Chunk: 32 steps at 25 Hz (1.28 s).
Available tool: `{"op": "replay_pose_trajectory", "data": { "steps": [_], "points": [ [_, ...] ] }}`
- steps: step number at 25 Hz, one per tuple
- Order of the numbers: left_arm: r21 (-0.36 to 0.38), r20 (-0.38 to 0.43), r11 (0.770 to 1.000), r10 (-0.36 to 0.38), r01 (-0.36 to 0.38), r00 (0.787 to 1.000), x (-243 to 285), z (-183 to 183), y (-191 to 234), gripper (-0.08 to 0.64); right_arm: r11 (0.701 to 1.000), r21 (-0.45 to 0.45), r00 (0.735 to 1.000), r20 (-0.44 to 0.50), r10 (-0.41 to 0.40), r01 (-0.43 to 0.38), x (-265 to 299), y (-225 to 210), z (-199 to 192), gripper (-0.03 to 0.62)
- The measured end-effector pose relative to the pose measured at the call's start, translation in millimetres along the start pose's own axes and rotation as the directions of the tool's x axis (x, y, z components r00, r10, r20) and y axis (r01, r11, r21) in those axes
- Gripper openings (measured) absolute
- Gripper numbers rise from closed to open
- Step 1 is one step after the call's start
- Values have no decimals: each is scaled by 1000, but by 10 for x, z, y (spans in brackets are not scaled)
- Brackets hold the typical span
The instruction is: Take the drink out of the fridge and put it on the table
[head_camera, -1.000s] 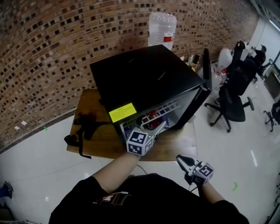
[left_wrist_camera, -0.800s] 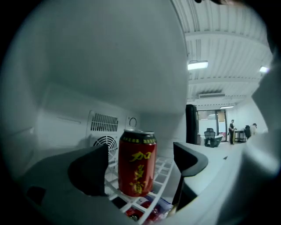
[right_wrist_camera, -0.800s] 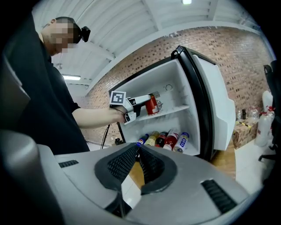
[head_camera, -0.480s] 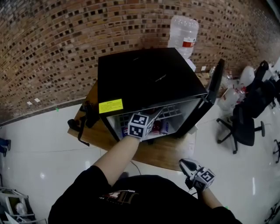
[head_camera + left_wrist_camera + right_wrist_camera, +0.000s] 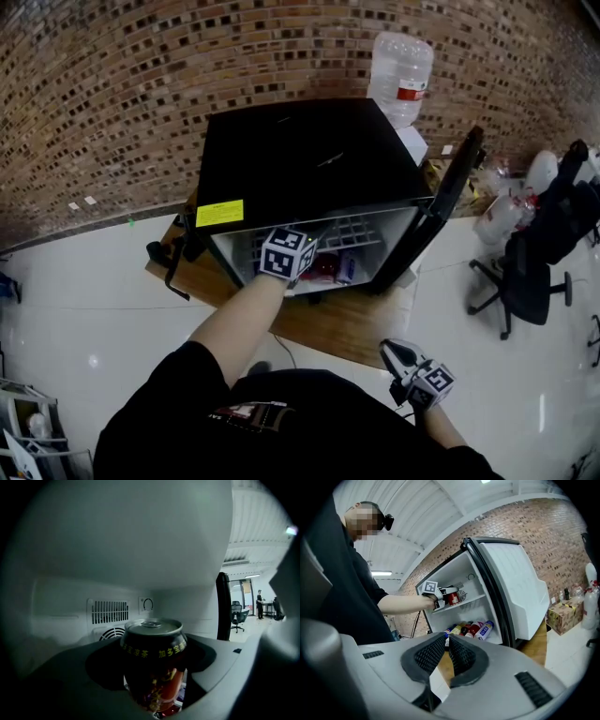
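Observation:
A black mini fridge [image 5: 309, 159] stands on a wooden table [image 5: 328, 323] with its door [image 5: 455, 183] swung open to the right. My left gripper [image 5: 314, 244] reaches inside onto the upper shelf. A dark and red drink can [image 5: 153, 667] stands upright between its jaws, which are closing, and the pads meet the can's sides. The right gripper view shows the same can [image 5: 453, 597] at the left gripper [image 5: 445, 595]. My right gripper [image 5: 394, 352] hangs low in front of the table, shut and empty.
Several bottles and cans [image 5: 471, 629] lie on the fridge floor below the shelf. A water jug [image 5: 401, 66] stands behind the fridge, a black stand [image 5: 173, 258] at the table's left end, and office chairs [image 5: 530, 272] to the right.
My left gripper has gone from the fridge's front edge deeper onto the shelf, around the can. The right gripper has stayed low and shut.

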<state>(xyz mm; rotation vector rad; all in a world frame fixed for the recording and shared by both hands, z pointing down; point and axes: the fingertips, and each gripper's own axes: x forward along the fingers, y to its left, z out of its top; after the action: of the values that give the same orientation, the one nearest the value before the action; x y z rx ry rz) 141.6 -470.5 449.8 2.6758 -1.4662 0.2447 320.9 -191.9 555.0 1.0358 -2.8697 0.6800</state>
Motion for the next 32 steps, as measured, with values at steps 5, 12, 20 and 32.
{"op": "replay_pose_trajectory", "data": {
  "steps": [5, 12, 20, 32],
  "points": [
    [21, 45, 995, -101, 100, 994, -254, 67, -296, 330, 1000, -4, 1000, 10, -3, 3, -103, -39, 17, 44],
    [48, 65, 949, -315, 313, 947, -634, -112, -1184, 330, 1000, 2, 1000, 13, -19, 19, -180, -125, 11, 44],
    [27, -46, 882, -469, 470, 882, -752, -1286, -1930, 330, 995, -81, 998, -26, -59, 57, -119, -198, -170, 44],
    [0, -152, 842, -533, 539, 832, -597, -2470, -2131, 331, 991, -105, 992, -83, -90, 82, 25, -492, -510, 44]
  ]
}}
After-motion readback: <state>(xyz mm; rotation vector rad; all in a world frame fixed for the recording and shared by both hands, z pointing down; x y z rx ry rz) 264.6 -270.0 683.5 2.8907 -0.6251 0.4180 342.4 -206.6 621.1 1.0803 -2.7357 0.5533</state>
